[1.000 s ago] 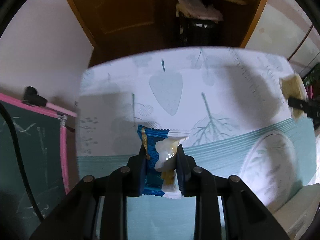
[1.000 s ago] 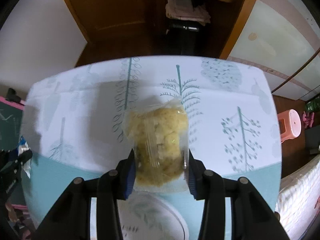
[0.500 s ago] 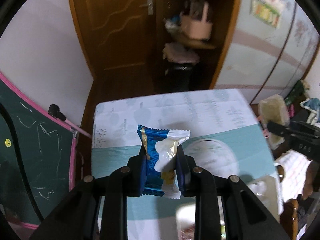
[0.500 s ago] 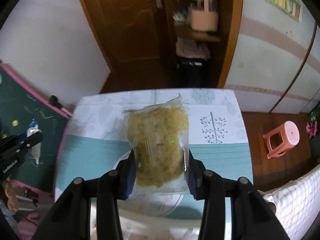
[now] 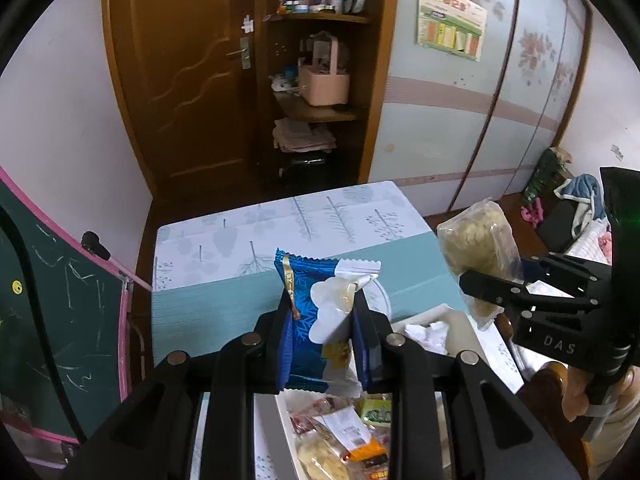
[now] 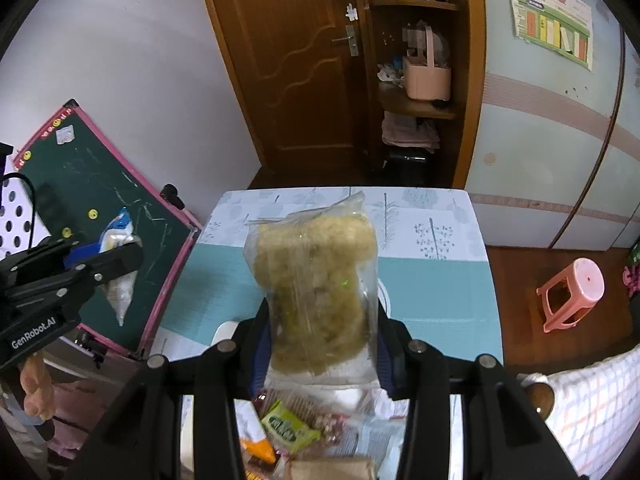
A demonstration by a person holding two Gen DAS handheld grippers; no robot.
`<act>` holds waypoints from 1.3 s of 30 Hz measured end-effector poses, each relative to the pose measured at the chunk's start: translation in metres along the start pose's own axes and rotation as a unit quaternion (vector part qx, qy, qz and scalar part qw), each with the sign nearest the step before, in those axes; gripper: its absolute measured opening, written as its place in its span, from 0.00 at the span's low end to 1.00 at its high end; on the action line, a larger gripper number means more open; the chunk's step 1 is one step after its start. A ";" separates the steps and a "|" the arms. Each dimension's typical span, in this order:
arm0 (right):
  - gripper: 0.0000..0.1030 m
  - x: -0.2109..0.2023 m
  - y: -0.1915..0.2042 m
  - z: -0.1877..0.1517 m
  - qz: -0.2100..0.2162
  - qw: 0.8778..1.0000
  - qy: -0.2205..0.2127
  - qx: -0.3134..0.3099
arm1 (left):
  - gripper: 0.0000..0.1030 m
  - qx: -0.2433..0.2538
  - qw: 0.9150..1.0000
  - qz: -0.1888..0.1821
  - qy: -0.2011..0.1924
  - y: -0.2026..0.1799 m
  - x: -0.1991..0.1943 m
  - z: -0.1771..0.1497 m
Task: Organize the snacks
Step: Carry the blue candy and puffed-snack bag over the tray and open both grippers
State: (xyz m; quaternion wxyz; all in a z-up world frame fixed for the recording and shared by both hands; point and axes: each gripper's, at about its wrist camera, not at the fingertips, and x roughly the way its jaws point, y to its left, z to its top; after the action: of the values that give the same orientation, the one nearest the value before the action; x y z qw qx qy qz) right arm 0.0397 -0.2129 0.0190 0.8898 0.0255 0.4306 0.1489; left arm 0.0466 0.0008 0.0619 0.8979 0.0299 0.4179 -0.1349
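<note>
The left gripper [image 5: 322, 336] has its jaws pinching a blue and white snack packet [image 5: 320, 312], held upright in the air above the near part of the counter [image 5: 224, 292]; the right gripper [image 6: 320, 344] has its jaws pinching a clear bag of yellowish snack [image 6: 316, 288], likewise lifted off the counter; below both, at the near edge, a white tray [image 5: 286, 412] holds a heap of assorted wrapped snacks [image 5: 344, 440]; a pink stool [image 6: 572, 296] stands on the floor beside the counter's right edge.
</note>
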 end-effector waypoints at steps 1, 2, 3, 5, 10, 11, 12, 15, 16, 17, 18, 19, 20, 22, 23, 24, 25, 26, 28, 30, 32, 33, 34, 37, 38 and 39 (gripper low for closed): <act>0.42 -0.006 0.001 -0.004 -0.001 1.000 -0.005 -0.001 | 0.23 0.001 1.000 -0.002 -0.003 -0.003 -0.004 -0.003; 0.42 -0.011 0.002 -0.008 -0.001 1.000 -0.009 -0.002 | 0.23 0.002 1.000 -0.003 -0.006 -0.005 -0.007 -0.006; 0.42 -0.016 0.003 -0.011 -0.001 1.000 -0.012 -0.002 | 0.23 0.003 1.000 -0.003 -0.009 -0.008 -0.010 -0.009; 0.42 -0.024 0.005 -0.017 0.008 1.000 -0.016 0.001 | 0.23 0.009 1.000 -0.001 -0.017 -0.013 -0.015 -0.015; 0.42 -0.042 0.010 -0.028 0.015 0.999 -0.032 -0.002 | 0.23 0.011 1.000 -0.011 -0.021 -0.019 -0.019 -0.030; 0.42 -0.046 0.012 -0.030 0.017 0.999 -0.035 -0.001 | 0.23 0.012 1.000 -0.014 -0.022 -0.020 -0.020 -0.035; 0.42 -0.049 0.014 -0.033 0.020 0.999 -0.040 -0.002 | 0.23 0.013 1.000 -0.013 -0.024 -0.022 -0.020 -0.038; 0.42 -0.055 0.017 -0.042 0.023 0.998 -0.053 0.000 | 0.23 0.012 0.999 -0.009 -0.032 -0.024 -0.020 -0.050; 0.42 -0.055 0.018 -0.045 0.022 0.998 -0.056 0.001 | 0.23 0.007 0.999 -0.013 -0.033 -0.024 -0.019 -0.056; 0.42 -0.055 0.018 -0.049 0.021 0.998 -0.059 0.002 | 0.23 0.003 0.999 -0.018 -0.032 -0.023 -0.017 -0.060; 0.42 -0.053 0.019 -0.054 0.019 0.998 -0.059 0.004 | 0.23 -0.003 0.999 -0.024 -0.030 -0.023 -0.014 -0.066; 0.42 -0.050 0.019 -0.058 0.018 0.998 -0.057 0.005 | 0.23 -0.008 0.999 -0.027 -0.027 -0.023 -0.011 -0.072; 0.42 -0.047 0.018 -0.064 0.018 0.998 -0.052 0.007 | 0.23 -0.011 0.999 -0.030 -0.023 -0.023 -0.007 -0.077; 0.42 -0.039 0.016 -0.075 0.017 0.999 -0.040 0.015 | 0.23 -0.016 0.999 -0.036 -0.010 -0.025 0.004 -0.091; 0.42 -0.032 0.014 -0.082 0.014 0.999 -0.031 0.021 | 0.23 -0.017 0.999 -0.036 -0.005 -0.027 0.009 -0.096; 0.42 -0.027 0.011 -0.085 0.014 0.999 -0.024 0.026 | 0.23 -0.018 0.999 -0.036 0.001 -0.028 0.014 -0.101; 0.42 -0.022 0.009 -0.091 0.013 0.999 -0.014 0.033 | 0.23 -0.020 0.999 -0.036 0.010 -0.029 0.020 -0.108; 0.42 -0.016 0.006 -0.097 0.012 0.999 -0.005 0.038 | 0.23 -0.020 0.999 -0.037 0.016 -0.030 0.025 -0.113; 0.42 -0.006 0.002 -0.108 0.010 0.999 0.011 0.046 | 0.23 -0.023 0.998 -0.039 0.032 -0.034 0.036 -0.122; 0.42 0.002 -0.002 -0.117 0.006 0.998 0.024 0.053 | 0.23 -0.024 0.998 -0.042 0.044 -0.037 0.044 -0.128; 0.42 0.010 -0.006 -0.124 0.001 0.998 0.036 0.059 | 0.23 -0.023 0.997 -0.043 0.052 -0.041 0.050 -0.132; 0.42 0.013 -0.006 -0.126 -0.001 0.997 0.039 0.060 | 0.23 -0.022 0.997 -0.043 0.056 -0.043 0.054 -0.134; 0.42 0.014 -0.007 -0.127 -0.005 0.997 0.041 0.061 | 0.23 -0.021 0.997 -0.043 0.060 -0.046 0.056 -0.136; 0.43 0.018 -0.009 -0.128 -0.022 0.997 0.042 0.059 | 0.23 -0.018 0.997 -0.041 0.070 -0.055 0.063 -0.139; 0.43 0.018 -0.009 -0.128 -0.024 0.997 0.042 0.058 | 0.24 -0.017 0.997 -0.040 0.072 -0.057 0.063 -0.140; 0.44 0.017 -0.010 -0.128 -0.025 0.997 0.041 0.058 | 0.26 -0.016 0.997 -0.038 0.073 -0.059 0.064 -0.141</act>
State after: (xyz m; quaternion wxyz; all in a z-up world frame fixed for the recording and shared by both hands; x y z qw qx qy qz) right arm -0.0467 -0.2276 -0.0762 0.8718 0.0597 0.4753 0.1024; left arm -0.0347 -0.0461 -0.0746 0.8598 0.0097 0.4850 -0.1595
